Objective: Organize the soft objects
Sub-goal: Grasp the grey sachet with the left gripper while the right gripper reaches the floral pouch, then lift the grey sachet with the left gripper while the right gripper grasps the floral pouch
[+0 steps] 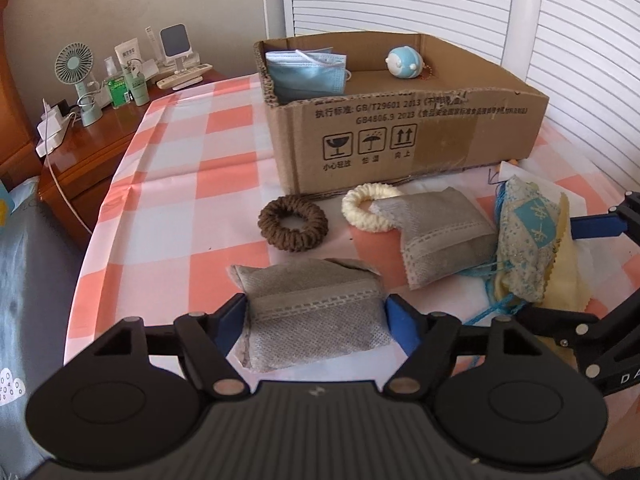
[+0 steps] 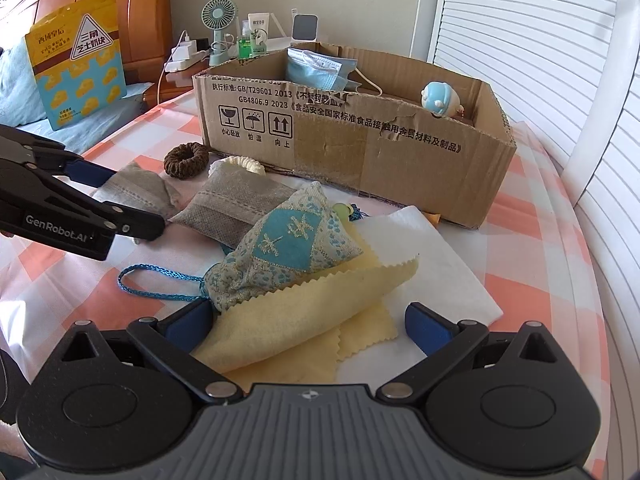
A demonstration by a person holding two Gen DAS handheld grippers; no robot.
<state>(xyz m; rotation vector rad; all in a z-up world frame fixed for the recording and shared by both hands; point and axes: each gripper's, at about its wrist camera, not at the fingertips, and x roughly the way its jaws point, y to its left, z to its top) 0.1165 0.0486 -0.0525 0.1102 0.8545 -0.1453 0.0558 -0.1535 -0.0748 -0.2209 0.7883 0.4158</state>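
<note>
so the surface is a table under a pink and white checked cloth (image 1: 192,152), with white slatted shutters (image 1: 580,40) behind it and a wooden nightstand (image 1: 100,140) off to the side holding a little green fan (image 1: 76,68), some bottles and a charger. a yellow snack bag (image 2: 76,60) leans against the wooden headboard in the right wrist view.

straight ahead of both tools sits an open cardboard box (image 1: 400,136) with a blue face mask (image 1: 308,72) and a small round blue toy (image 1: 402,62) already inside.

the left gripper (image 1: 316,320) has a grey pouch (image 1: 312,312) right between its blue pads, both pads touching its sides, so it's clamped on it, with the pouch resting on the cloth. beyond its tips are a brown scrunchie (image 1: 294,222), a cream scrunchie (image 1: 362,208) and a second grey pouch (image 1: 440,236) lying over part of the cream one.

the right gripper (image 2: 308,324) is spread wide apart over a yellow cloth (image 2: 304,320), gripping nothing. a blue patterned sachet (image 2: 284,248) lies on that cloth just ahead of its left pad, its blue cord (image 2: 156,280) trailing left, a white tissue (image 2: 432,256) underneath.
</note>
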